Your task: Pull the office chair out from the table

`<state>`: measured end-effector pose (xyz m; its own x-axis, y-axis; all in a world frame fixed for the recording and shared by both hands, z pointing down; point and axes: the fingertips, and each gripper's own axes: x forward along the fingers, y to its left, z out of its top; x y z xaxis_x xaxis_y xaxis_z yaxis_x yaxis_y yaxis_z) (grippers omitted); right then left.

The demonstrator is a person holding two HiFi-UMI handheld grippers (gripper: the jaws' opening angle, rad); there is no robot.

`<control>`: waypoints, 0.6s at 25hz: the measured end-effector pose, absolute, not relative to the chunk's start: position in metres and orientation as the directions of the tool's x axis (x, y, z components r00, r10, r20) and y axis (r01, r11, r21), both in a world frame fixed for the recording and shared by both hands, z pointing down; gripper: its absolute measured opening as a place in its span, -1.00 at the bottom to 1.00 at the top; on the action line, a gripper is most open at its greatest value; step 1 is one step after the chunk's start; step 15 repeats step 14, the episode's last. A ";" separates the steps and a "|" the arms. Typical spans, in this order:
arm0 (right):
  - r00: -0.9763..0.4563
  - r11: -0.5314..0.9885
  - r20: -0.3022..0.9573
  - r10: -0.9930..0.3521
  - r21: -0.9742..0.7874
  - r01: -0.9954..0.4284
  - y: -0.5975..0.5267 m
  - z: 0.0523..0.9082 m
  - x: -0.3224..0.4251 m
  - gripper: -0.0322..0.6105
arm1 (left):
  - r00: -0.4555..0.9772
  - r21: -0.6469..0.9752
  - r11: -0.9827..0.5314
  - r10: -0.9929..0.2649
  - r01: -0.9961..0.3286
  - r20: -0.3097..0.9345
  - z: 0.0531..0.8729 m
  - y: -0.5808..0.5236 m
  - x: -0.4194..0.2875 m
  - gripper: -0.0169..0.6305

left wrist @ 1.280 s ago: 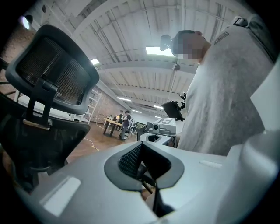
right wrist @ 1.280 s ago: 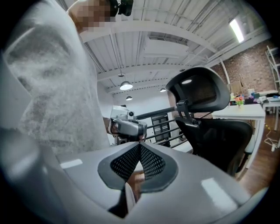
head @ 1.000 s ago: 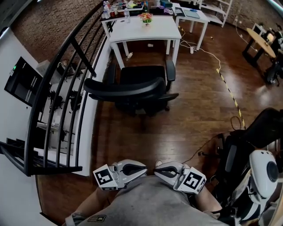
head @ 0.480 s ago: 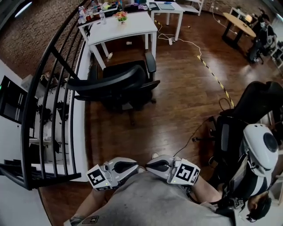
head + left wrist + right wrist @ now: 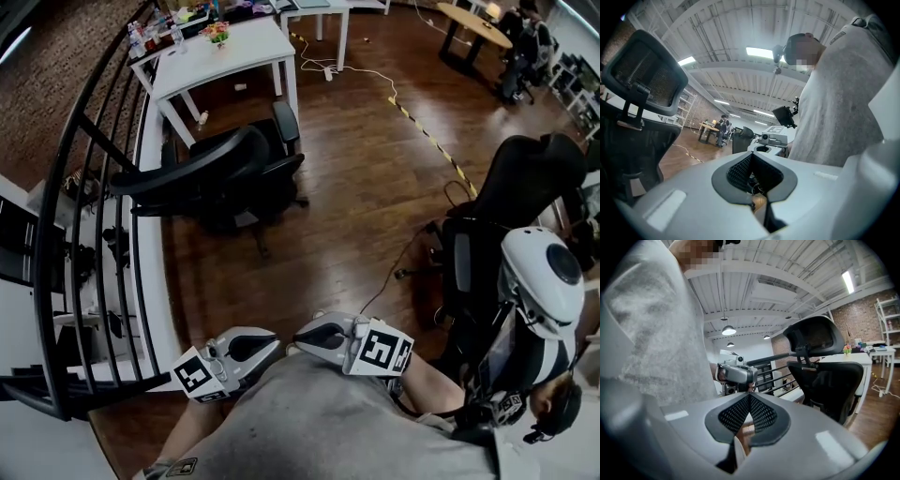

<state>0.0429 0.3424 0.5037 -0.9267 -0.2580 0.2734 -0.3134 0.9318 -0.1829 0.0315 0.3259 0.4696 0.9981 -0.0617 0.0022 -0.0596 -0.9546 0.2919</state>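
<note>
Spreading across the room, the dark wooden floor [image 5: 366, 178] met a black railing [image 5: 89, 197] along its left edge. A white tabletop [image 5: 234, 52] stood near the far left corner. Just out from it, beside the railing, stood the office chair [image 5: 220, 173], seat facing the tabletop, backrest broadside to the person, base mostly hidden. The left tool [image 5: 274, 344] and right tool [image 5: 300, 338], each pressed together on nothing, nearly met against a grey shirt [image 5: 328, 422].
</note>
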 end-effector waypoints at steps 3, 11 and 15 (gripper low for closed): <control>-0.927 0.933 0.272 -0.259 -0.179 -0.313 0.343 0.503 0.044 -0.88 | 0.998 0.289 -0.956 -0.060 -0.057 -0.001 0.469 0.327 0.034 -0.95; -0.928 0.937 0.272 -0.256 -0.166 -0.307 0.337 0.499 0.048 -0.88 | 0.997 0.286 -0.956 -0.070 -0.064 -0.011 0.466 0.324 0.041 -0.95; -0.930 0.940 0.270 -0.249 -0.164 -0.299 0.335 0.498 0.048 -0.88 | 0.997 0.281 -0.957 -0.077 -0.071 -0.009 0.466 0.322 0.041 -0.95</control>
